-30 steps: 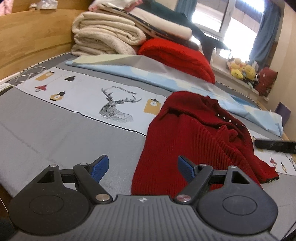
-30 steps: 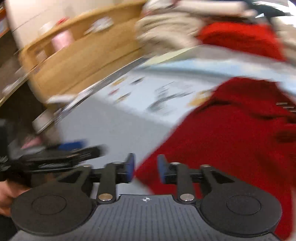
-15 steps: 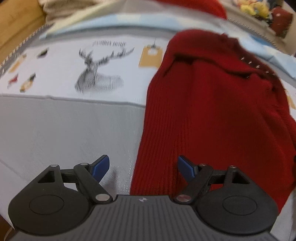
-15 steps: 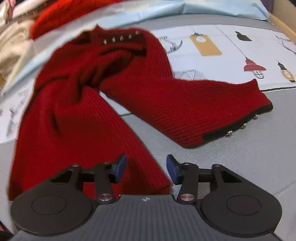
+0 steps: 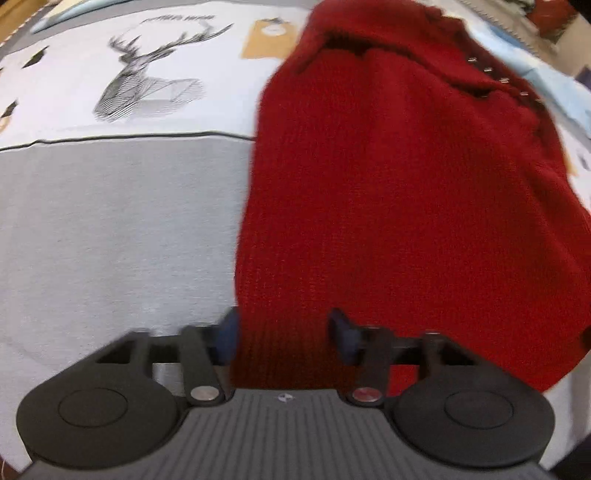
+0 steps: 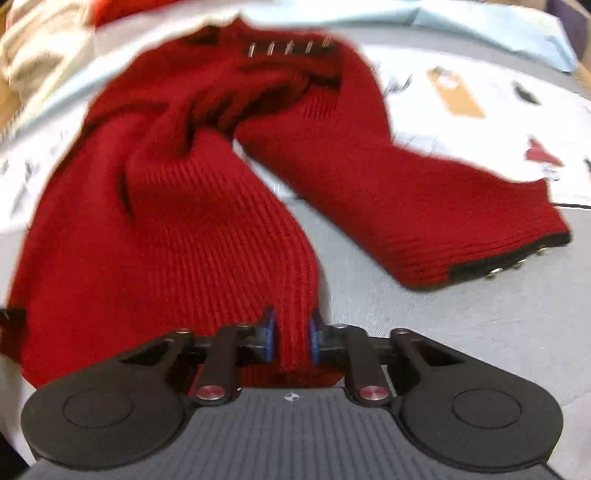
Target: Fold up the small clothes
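A red knit sweater lies spread on the grey bedspread. My left gripper points down at the hem's left corner. Its jaws are closing, with the hem between the blue pads, and the cloth still lies flat. In the right wrist view the red sweater shows a sleeve stretched out to the right, ending in a black studded cuff. My right gripper is closing on the hem's right corner, and its pads squeeze a raised ridge of red knit.
A white band printed with a deer and small lamps crosses the bedspread behind the sweater. A pale blue sheet lies beyond it. Folded beige blankets are stacked at the far left.
Both grippers dropped toward the sweater's hem and tipped downward. The left jaws narrowed around the hem. The right jaws opened a little, then closed onto a ridge of the knit.
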The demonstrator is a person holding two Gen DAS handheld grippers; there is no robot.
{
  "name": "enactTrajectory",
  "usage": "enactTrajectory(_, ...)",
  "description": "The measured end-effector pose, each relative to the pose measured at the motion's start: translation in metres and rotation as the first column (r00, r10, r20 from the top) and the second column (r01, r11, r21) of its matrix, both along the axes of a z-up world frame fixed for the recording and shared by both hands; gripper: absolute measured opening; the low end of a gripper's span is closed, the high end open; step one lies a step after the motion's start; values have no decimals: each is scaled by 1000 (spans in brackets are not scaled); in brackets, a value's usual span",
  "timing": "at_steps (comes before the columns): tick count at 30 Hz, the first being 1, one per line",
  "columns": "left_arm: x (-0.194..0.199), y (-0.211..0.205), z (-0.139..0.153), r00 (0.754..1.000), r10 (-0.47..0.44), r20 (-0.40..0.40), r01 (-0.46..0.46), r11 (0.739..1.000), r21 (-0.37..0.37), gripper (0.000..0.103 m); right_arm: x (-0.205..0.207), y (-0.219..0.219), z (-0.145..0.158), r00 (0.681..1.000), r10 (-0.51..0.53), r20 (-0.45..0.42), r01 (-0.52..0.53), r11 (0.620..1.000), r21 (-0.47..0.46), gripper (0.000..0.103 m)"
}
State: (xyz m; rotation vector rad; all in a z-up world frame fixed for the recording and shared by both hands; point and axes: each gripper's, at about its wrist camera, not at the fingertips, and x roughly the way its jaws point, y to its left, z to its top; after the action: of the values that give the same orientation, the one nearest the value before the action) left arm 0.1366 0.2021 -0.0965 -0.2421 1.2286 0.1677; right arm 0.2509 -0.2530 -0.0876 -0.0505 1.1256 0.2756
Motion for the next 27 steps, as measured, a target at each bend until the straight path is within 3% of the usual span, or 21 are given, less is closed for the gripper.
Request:
enactTrajectory(1, -2, -3, 2, 1000, -22, 9, 22, 1000, -6, 32, -4, -3, 9, 1000, -5, 28, 5, 1000, 11, 14)
enactTrajectory(3, -7, -10, 8, 997, -67, 33, 68, 997, -32, 27, -18, -13, 31, 996, -18, 82, 14, 999, 47, 14)
enactTrajectory(6, -20, -24, 22, 986, -153, 73, 158, 985, -72, 24, -37, -39, 61, 990, -51, 131, 37, 994, 104, 14)
enactTrajectory(9, -44, -43, 36, 951, -289, 114, 296, 953, -57, 23, -55, -65, 75, 989, -65, 131, 51, 993, 105, 14)
enactTrajectory(11, -59, -47, 34, 933, -348, 87, 350, 937, -10, 23, -69, -74, 76, 995, -48, 92, 40, 995, 86, 14)
enactTrajectory(14, -81, -45, 22, 897, -442, -8, 440, 892, 105, 23, -84, -77, 50, 994, 62, -90, -57, 997, 55, 17)
enactTrajectory(16, -91, -37, 17, 879, -475, -34, 476, 871, 124, 23, -94, -72, 37, 984, 110, -140, -113, 994, -12, 22)
enactTrajectory(18, -97, -24, 19, 890, -457, -17, 456, 885, 89, 25, -98, -72, 39, 989, 111, -94, -115, 993, -39, 27)
enactTrajectory(20, -97, -11, 24, 914, -406, 12, 406, 913, 43, 31, -94, -83, 45, 997, 41, -65, -40, 999, 15, 45)
enactTrajectory(23, -91, -6, 24, 949, -314, 21, 314, 949, -11, 40, -86, -99, 43, 995, -69, -69, 73, 996, 55, 48)
enactTrajectory(27, -76, -2, 19, 981, -195, -3, 195, 980, -32, 45, -79, -96, 21, 988, -91, -125, 98, 994, 55, 49)
